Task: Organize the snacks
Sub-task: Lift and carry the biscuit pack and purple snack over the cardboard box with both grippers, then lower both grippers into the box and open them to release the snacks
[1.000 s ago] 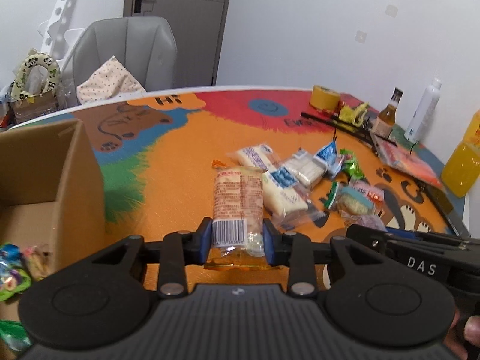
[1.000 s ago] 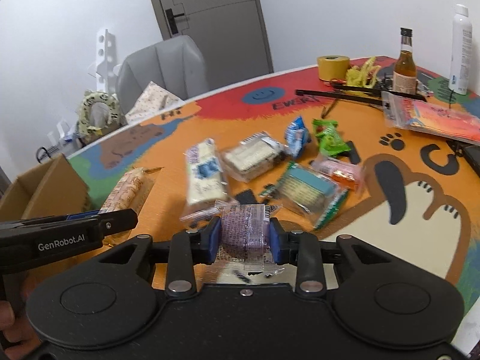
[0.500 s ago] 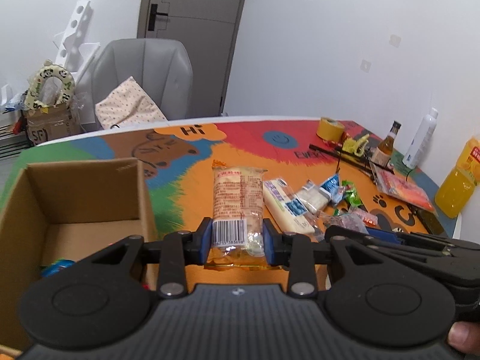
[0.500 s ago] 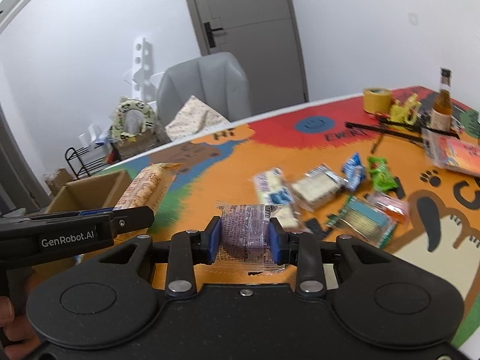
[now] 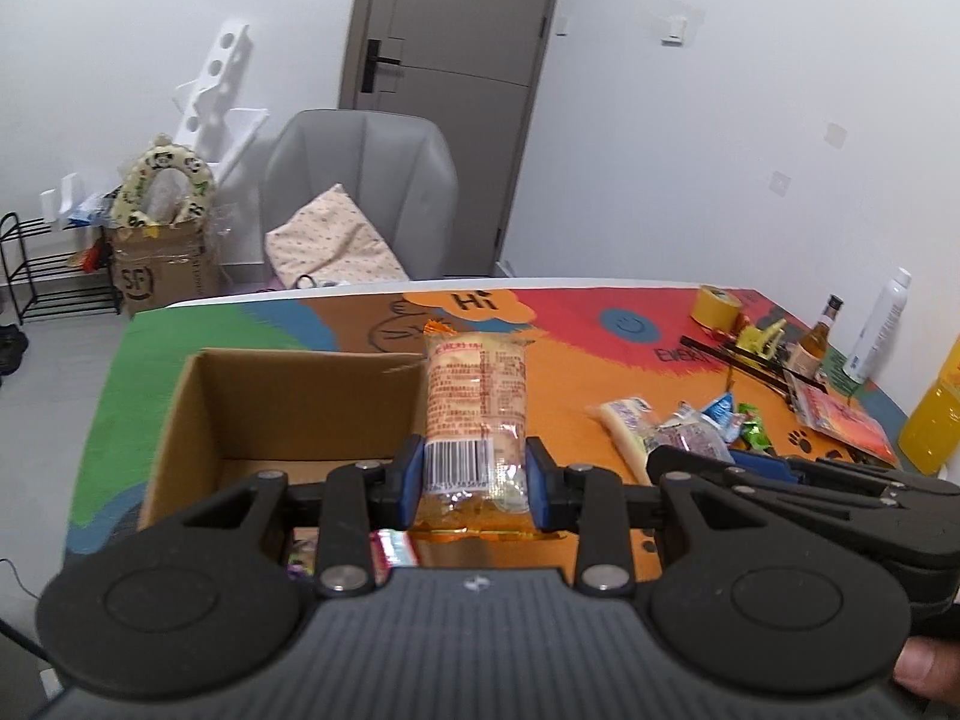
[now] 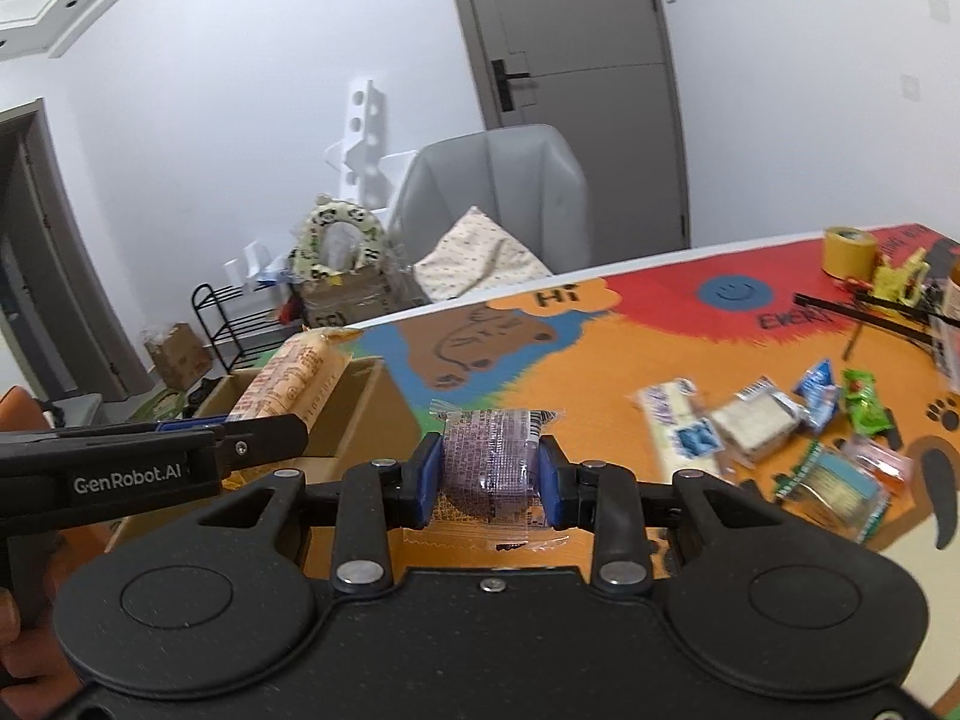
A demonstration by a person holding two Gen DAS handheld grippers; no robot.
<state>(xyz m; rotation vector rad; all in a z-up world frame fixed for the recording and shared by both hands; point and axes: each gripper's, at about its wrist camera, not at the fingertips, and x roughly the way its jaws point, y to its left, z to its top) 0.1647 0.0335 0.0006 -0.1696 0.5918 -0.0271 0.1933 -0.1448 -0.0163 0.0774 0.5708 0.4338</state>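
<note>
My left gripper (image 5: 474, 483) is shut on a long orange-printed snack pack (image 5: 477, 414), held lifted at the right wall of an open cardboard box (image 5: 240, 402). That pack (image 6: 288, 384) and box (image 6: 354, 414) also show at the left of the right wrist view. The right gripper (image 6: 489, 480) is shut on a small purple-printed clear packet (image 6: 489, 456), raised above the table to the right of the box. Wrapped snacks (image 5: 390, 549) lie on the box floor. Several loose snacks (image 6: 774, 420) stay on the orange mat.
A yellow tape roll (image 5: 714, 306), brown bottle (image 5: 816, 339), white spray bottle (image 5: 876, 324) and orange juice bottle (image 5: 936, 420) stand at the table's right side. A grey chair (image 5: 360, 192) with a cushion sits behind the far edge.
Both grippers rose and moved left from the snack pile toward the box, each keeping its packet. The box now lies below the left gripper.
</note>
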